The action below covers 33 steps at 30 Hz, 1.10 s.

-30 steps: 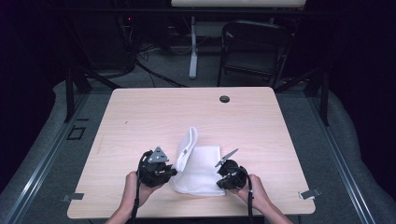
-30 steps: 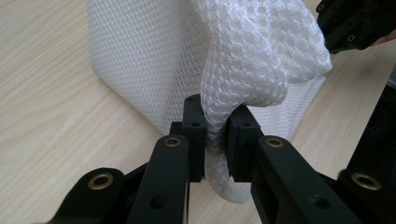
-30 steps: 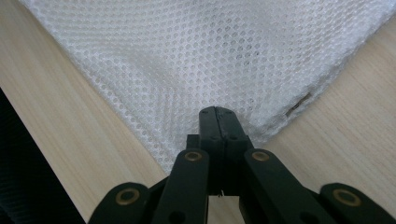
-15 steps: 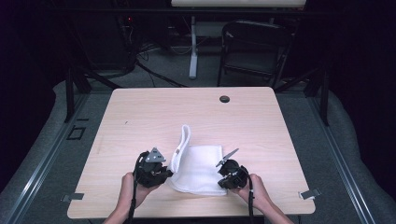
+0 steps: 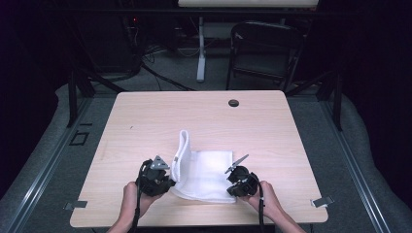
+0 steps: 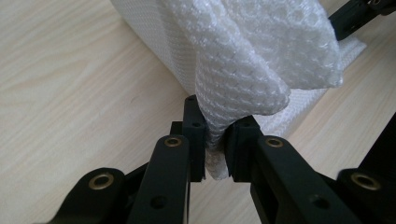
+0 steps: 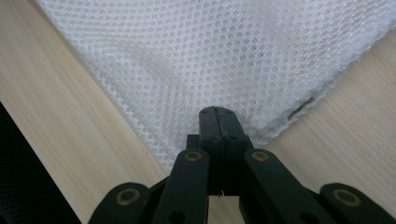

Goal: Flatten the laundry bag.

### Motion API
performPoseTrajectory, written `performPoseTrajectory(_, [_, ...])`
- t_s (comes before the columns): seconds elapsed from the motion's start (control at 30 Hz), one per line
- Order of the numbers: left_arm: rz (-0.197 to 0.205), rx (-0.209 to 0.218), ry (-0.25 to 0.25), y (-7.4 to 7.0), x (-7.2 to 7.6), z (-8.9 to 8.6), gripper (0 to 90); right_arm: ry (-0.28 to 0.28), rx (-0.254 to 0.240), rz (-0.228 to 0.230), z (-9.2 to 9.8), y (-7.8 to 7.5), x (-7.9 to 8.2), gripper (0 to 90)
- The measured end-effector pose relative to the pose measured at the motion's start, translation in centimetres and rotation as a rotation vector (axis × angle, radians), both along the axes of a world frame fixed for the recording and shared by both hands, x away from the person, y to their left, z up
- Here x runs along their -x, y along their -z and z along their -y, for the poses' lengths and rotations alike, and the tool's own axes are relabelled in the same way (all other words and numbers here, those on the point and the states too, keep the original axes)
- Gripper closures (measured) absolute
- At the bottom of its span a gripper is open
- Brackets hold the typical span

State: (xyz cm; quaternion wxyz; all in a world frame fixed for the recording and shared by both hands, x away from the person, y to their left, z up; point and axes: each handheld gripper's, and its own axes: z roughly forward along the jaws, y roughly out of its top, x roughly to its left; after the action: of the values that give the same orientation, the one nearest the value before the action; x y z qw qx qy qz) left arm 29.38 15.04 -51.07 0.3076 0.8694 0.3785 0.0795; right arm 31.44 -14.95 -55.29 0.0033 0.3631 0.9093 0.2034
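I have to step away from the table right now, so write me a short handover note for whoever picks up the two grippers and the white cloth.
Left gripper: shut on a bunched, lifted edge of the white mesh cloth; that edge stands up in a fold on the cloth's left side.
Right gripper: shut, fingers together at the cloth's near right corner, which lies flat; whether fabric is pinched between them is hard to tell.
Cloth: near the front edge of the light wooden table, between both hands, mostly flat.
Done: both sides reached, left side raised.
Left: probably carry the left edge across to finish the fold, then release and smooth.
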Motion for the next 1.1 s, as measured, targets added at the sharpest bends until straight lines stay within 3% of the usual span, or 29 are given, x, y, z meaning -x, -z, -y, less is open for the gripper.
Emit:
performPoseTrajectory(0.53, [-0.037,-0.025,-0.021,1.0,-0.1,-0.8,80.5,0.012,0.005,0.000,0.1,0.0,0.0,90.0])
performPoseTrajectory(0.67, [-0.080,-0.004,-0.038,1.4,0.0,-1.2,81.1,0.011,0.007,0.000,0.1,0.0,0.0,90.0])
performPoseTrajectory(1.1, [-0.146,0.013,-0.038,2.2,0.1,-0.8,81.7,0.003,0.030,-0.010,0.7,-0.2,0.2,90.0])
